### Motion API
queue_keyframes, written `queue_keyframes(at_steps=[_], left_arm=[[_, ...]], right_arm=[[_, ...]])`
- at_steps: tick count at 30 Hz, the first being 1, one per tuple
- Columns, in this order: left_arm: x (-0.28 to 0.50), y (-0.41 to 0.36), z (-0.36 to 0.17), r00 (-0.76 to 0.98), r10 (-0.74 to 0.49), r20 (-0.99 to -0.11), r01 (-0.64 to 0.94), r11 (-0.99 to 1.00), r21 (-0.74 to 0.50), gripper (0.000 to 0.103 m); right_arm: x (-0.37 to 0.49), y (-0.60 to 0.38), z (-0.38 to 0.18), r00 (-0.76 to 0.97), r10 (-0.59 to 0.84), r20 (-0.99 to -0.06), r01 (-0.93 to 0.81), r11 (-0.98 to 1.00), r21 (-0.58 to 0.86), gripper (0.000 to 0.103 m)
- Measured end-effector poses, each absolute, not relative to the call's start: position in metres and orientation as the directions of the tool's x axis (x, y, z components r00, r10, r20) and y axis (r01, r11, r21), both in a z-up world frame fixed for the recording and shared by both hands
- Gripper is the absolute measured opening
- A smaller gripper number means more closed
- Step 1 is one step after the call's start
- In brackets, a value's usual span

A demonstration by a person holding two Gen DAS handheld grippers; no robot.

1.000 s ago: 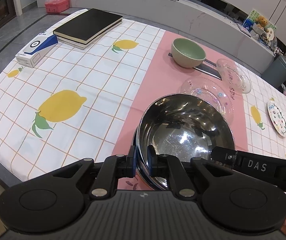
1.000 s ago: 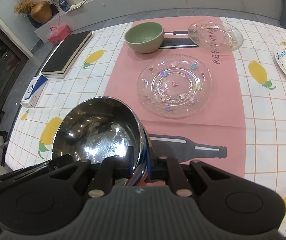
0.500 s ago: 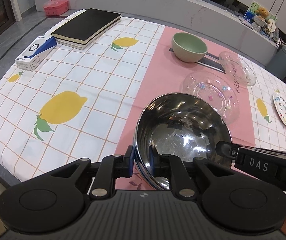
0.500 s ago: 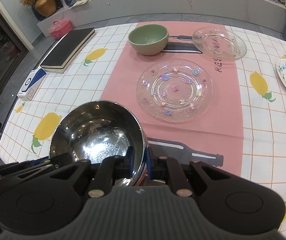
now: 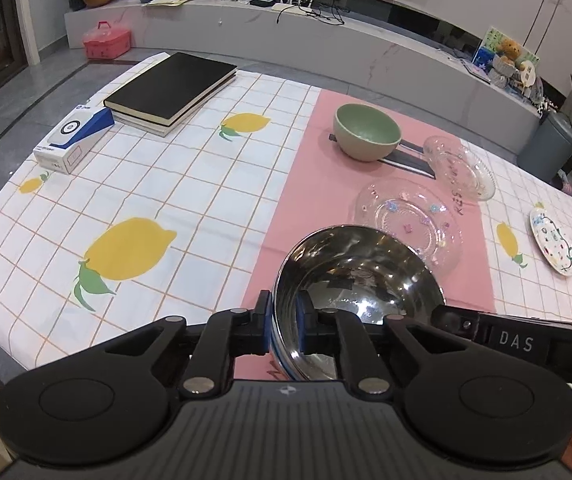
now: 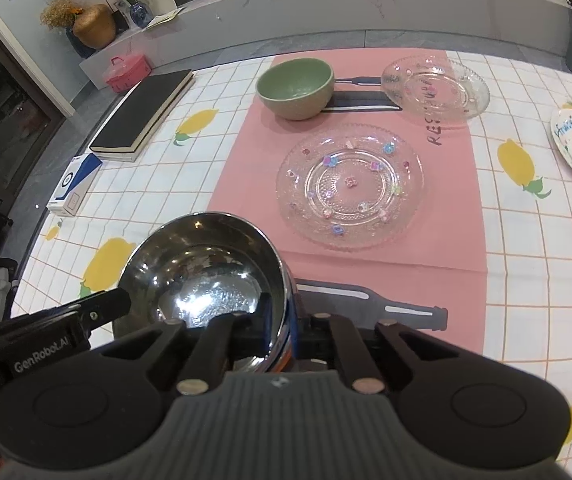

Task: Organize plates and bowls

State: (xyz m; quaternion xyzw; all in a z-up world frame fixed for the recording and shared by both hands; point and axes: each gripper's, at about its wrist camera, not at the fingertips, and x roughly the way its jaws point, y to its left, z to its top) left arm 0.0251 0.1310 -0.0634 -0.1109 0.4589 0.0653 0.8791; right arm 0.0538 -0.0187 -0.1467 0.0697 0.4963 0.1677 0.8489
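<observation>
Both grippers, left gripper [image 5: 284, 330] and right gripper [image 6: 284, 330], are clamping opposite rims of the steel bowl [image 5: 359, 276], holding it above the pink runner [image 6: 242, 152] beside the glass plate [image 6: 349, 184].

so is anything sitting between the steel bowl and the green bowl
Yes. The big glass plate lies just right of the straight line from the steel bowl to the green bowl; the cloth directly between them is bare. Both tools grip the steel bowl's rim, so they add no obstacle.
</observation>
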Motion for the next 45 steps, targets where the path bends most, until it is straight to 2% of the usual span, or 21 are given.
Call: queue_keyframes(at_steps=[5,9,20,22,25,33,36,38,42,45], left_arm=[[0.023,0.136,-0.061,0.582,0.01,-0.813,-0.226,0.963,-0.15,0.013],[0.024,0.14,-0.047,0.605,0.018,-0.796,-0.218,0.965,-0.144,0.013],[0.057,0.136,-0.015,0.646,-0.047,-0.762,-0.093,0.986,-0.14,0.014],[0.068,0.135,-0.014,0.642,-0.078,-0.763,-0.071,0.984,-0.161,0.014],[0.086,0.135,-0.015,0.628,-0.13,-0.768,-0.034,0.981,-0.193,0.014],[0.142,0.137,-0.021,0.606,-0.172,-0.777,0.029,0.981,-0.194,0.015],[0.165,0.14,-0.027,0.599,-0.186,-0.779,0.045,0.979,-0.199,0.018],[0.181,0.142,-0.034,0.592,-0.197,-0.782,0.058,0.978,-0.202,0.024],[0.212,0.145,-0.05,0.567,-0.202,-0.798,0.044,0.975,-0.216,0.028],[0.233,0.148,-0.061,0.562,-0.211,-0.8,0.041,0.973,-0.227,0.034]], right_arm=[[0.053,-0.022,-0.145,0.453,0.368,-0.812,-0.217,0.929,0.3,0.005],[0.052,-0.026,-0.135,0.465,0.39,-0.795,-0.23,0.92,0.317,0.009],[0.08,-0.048,-0.113,0.514,0.376,-0.771,-0.205,0.927,0.315,0.012],[0.09,-0.051,-0.113,0.514,0.373,-0.773,-0.198,0.928,0.316,0.02],[0.106,-0.053,-0.113,0.504,0.375,-0.778,-0.186,0.927,0.326,0.022],[0.161,-0.05,-0.121,0.493,0.349,-0.797,-0.178,0.937,0.3,0.027],[0.185,-0.046,-0.124,0.489,0.338,-0.804,-0.177,0.941,0.288,0.028],[0.2,-0.042,-0.126,0.488,0.331,-0.808,-0.179,0.944,0.278,0.029],[0.231,-0.034,-0.133,0.486,0.317,-0.814,-0.171,0.948,0.268,0.037],[0.255,-0.029,-0.14,0.481,0.313,-0.819,-0.159,0.95,0.269,0.038]])
